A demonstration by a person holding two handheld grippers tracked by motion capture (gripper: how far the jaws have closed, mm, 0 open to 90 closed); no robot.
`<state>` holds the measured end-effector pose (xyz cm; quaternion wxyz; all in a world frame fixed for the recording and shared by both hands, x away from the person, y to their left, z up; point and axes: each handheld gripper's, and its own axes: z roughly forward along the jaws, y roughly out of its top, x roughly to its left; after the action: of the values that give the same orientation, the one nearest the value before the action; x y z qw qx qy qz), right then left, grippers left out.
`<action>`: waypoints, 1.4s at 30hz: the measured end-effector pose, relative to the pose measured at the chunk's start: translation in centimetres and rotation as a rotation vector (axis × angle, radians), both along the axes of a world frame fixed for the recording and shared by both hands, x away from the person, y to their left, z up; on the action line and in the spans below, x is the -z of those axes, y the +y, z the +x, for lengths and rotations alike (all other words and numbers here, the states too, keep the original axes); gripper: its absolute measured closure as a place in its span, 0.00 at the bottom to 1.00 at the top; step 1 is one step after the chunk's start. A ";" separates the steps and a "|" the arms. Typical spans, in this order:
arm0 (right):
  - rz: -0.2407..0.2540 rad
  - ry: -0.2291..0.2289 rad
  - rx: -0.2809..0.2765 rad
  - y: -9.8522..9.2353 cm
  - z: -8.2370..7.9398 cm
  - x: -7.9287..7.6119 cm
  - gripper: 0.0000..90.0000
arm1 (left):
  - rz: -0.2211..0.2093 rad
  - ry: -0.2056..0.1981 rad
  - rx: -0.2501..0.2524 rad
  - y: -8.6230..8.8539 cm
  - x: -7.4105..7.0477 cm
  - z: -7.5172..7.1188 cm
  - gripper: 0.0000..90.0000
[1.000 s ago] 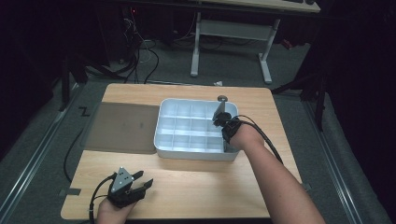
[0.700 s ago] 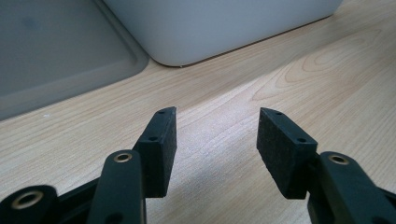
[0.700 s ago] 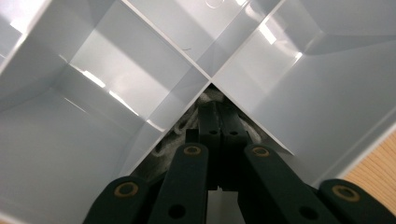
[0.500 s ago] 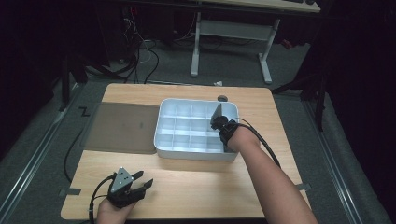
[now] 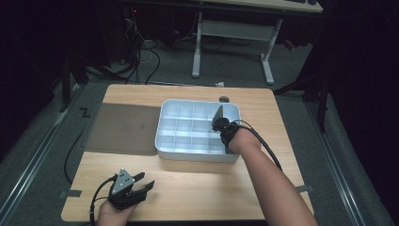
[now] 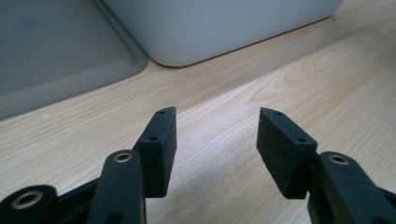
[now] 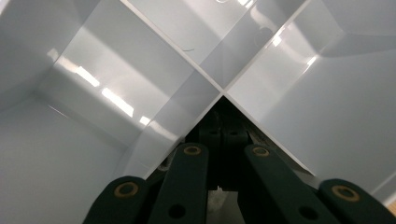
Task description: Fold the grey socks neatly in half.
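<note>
The white divided tray point(image 5: 188, 136) sits mid-table, and the right gripper point(image 5: 220, 123) reaches down into a cell on its right side, its jaws clenched tight among the partition walls point(image 7: 154, 93); whether they pinch anything I cannot tell, and every cell looks bare, so the work seems barely begun. The left gripper point(image 6: 215, 135) rests with its jaws apart and nothing between them on the wooden table point(image 5: 202, 188) near the front edge, the grey mat point(image 5: 122, 128) just left of the tray, and there is free tabletop in front and to the right

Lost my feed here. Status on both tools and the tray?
Right tool shut, down inside the white divided tray. Left tool open, empty, resting on the wooden table. Grey mat beside tray; nothing obstructing.
</note>
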<state>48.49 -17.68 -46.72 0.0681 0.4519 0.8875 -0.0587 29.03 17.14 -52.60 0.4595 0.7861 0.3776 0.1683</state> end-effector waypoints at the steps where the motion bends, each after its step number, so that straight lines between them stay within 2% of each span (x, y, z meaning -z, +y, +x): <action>1: 0.000 0.000 0.000 0.0 0.0 0.0 1.00 | 0.000 0.000 0.000 0.0 0.0 0.0 0.54; 5: 0.014 -0.002 0.018 -0.1 -0.1 -0.1 1.00 | -0.001 -0.002 -0.003 0.0 0.0 0.0 0.54; 6: 0.020 -0.005 -0.008 -0.4 0.1 -0.1 1.00 | -0.002 -0.003 -0.005 0.0 0.0 0.0 0.54; 10: 0.056 -0.001 0.039 -0.6 0.0 -0.6 0.99 | -0.002 -0.002 -0.005 0.1 0.0 0.0 0.54; 12: 0.073 -0.001 0.036 -0.9 0.0 -1.1 0.97 | -0.002 -0.001 -0.004 0.0 0.0 0.0 0.54; 13: 0.078 -0.003 0.060 -0.8 -0.1 -1.2 0.96 | -0.001 0.001 -0.002 0.0 0.0 0.0 0.54; 14: 0.082 -0.007 0.044 -0.9 -0.1 -1.5 0.95 | 0.000 -0.001 -0.003 0.0 0.0 0.0 0.54; 17: 0.089 -0.020 0.056 -1.0 -0.4 -2.2 0.94 | 0.002 -0.002 -0.001 -0.1 0.0 0.0 0.54; 18: 0.099 -0.038 0.039 -1.3 -0.4 -2.8 0.93 | 0.003 -0.002 -0.002 -0.1 0.0 0.0 0.54; 20: 0.111 -0.047 0.058 -1.3 -0.6 -3.5 0.92 | 0.004 -0.002 -0.002 -0.1 0.0 0.0 0.54; 21: 0.118 -0.060 0.042 -1.5 -0.6 -3.8 0.92 | 0.005 -0.003 -0.002 -0.1 0.0 0.0 0.54; 23: 0.140 -0.076 0.050 -1.7 -0.9 -4.5 0.91 | 0.006 -0.003 -0.002 -0.1 0.0 0.0 0.54; 25: 0.157 -0.093 0.036 -2.0 -1.2 -5.0 0.90 | 0.006 -0.002 -0.002 -0.1 0.0 0.0 0.54; 27: 0.172 -0.107 0.057 -2.3 -1.7 -5.6 0.88 | 0.008 -0.004 -0.001 -0.1 0.1 0.0 0.54; 28: 0.181 -0.121 0.037 -2.5 -1.8 -5.8 0.87 | 0.010 -0.003 0.003 -0.2 0.0 0.0 0.54; 29: 0.195 -0.128 0.061 -2.7 -2.1 -6.2 0.86 | 0.009 -0.006 0.004 -0.2 0.0 0.0 0.54; 30: 0.218 -0.144 0.050 -3.0 -2.4 -6.5 0.85 | 0.009 -0.006 0.004 -0.2 0.0 0.0 0.54; 32: 0.242 -0.165 0.063 -3.3 -3.0 -7.0 0.82 | 0.008 -0.006 0.005 -0.3 0.0 0.0 0.54; 34: 0.254 -0.180 0.053 -3.6 -3.3 -7.2 0.81 | 0.007 -0.007 0.003 -0.3 0.0 0.0 0.54; 36: 0.287 -0.213 0.064 -4.0 -4.5 -7.4 0.77 | 0.005 -0.010 0.005 -0.4 0.0 0.0 0.54; 38: 0.312 -0.241 0.048 -4.4 -5.4 -7.4 0.75 | 0.007 -0.014 0.010 -0.5 -0.1 -0.1 0.54; 39: 0.312 -0.241 0.048 -4.4 -5.4 -7.4 0.75 | 0.007 -0.014 0.010 -0.5 -0.1 -0.1 0.54; 40: 0.340 -0.272 0.043 -4.8 -6.4 -7.4 0.73 | 0.002 -0.024 0.015 -0.6 -0.1 -0.1 0.54; 42: 0.379 -0.296 0.044 -5.3 -7.0 -7.5 0.72 | -0.005 -0.040 0.021 -0.7 -0.2 -0.2 0.54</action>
<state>41.45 -22.93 -39.24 0.1103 0.4793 0.8530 0.1745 28.79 16.41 -52.37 0.4706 0.7854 0.3605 0.1780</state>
